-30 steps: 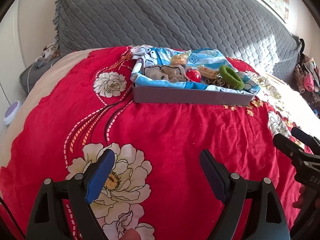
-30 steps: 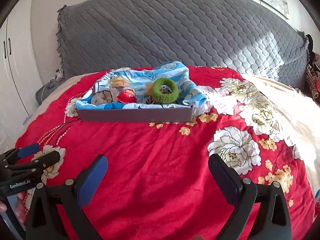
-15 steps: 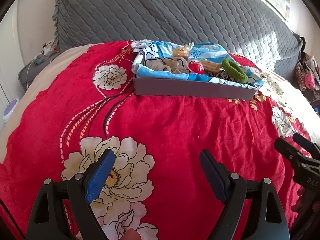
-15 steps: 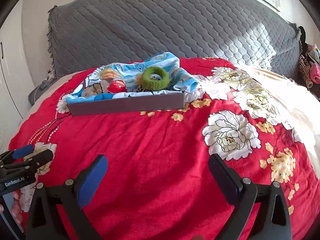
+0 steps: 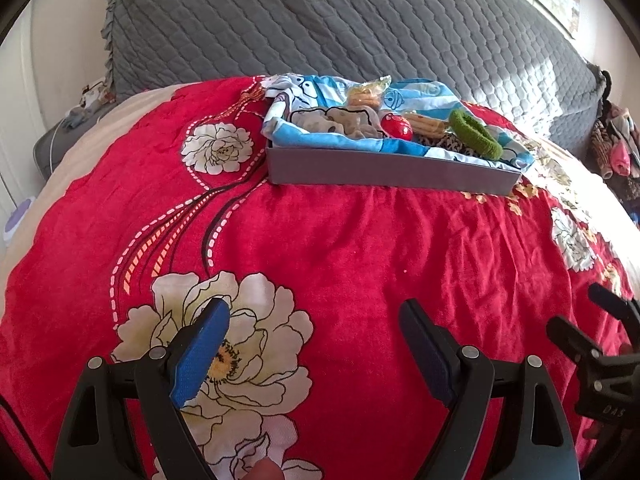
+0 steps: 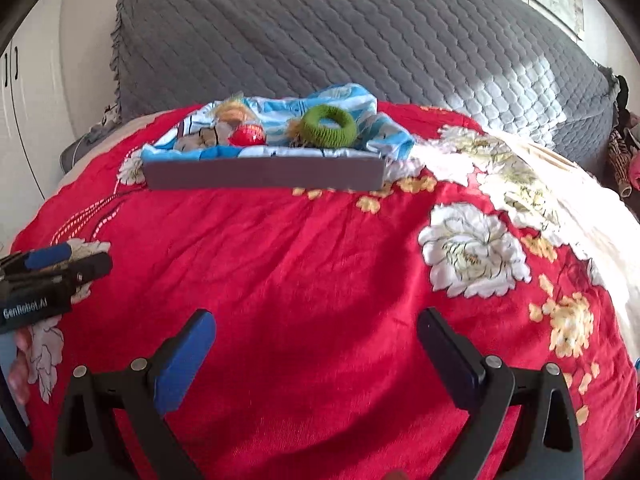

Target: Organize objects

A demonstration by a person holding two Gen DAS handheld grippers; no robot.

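Note:
A grey box (image 5: 392, 170) lined with a blue patterned cloth (image 5: 308, 92) sits on the red floral bedspread, far ahead of both grippers. In it lie a green knitted ring (image 5: 474, 136), a red ball (image 5: 396, 127), a beige cloth item (image 5: 340, 120) and a yellowish wrapped item (image 5: 366, 94). The box also shows in the right wrist view (image 6: 264, 174), with the green ring (image 6: 328, 126) and red ball (image 6: 248, 135). My left gripper (image 5: 314, 344) is open and empty over the bedspread. My right gripper (image 6: 316, 348) is open and empty, to the right of the left one.
A grey quilted headboard (image 5: 340, 20) rises behind the box. The bedspread (image 6: 320, 248) has white flowers. Clothes hang at the far right (image 5: 616, 148). A grey cushion (image 5: 52, 144) lies at the left bed edge. A white wardrobe (image 6: 24, 80) stands on the left.
Both grippers have moved forward toward the box, which looks nearer. Both stay open and empty.

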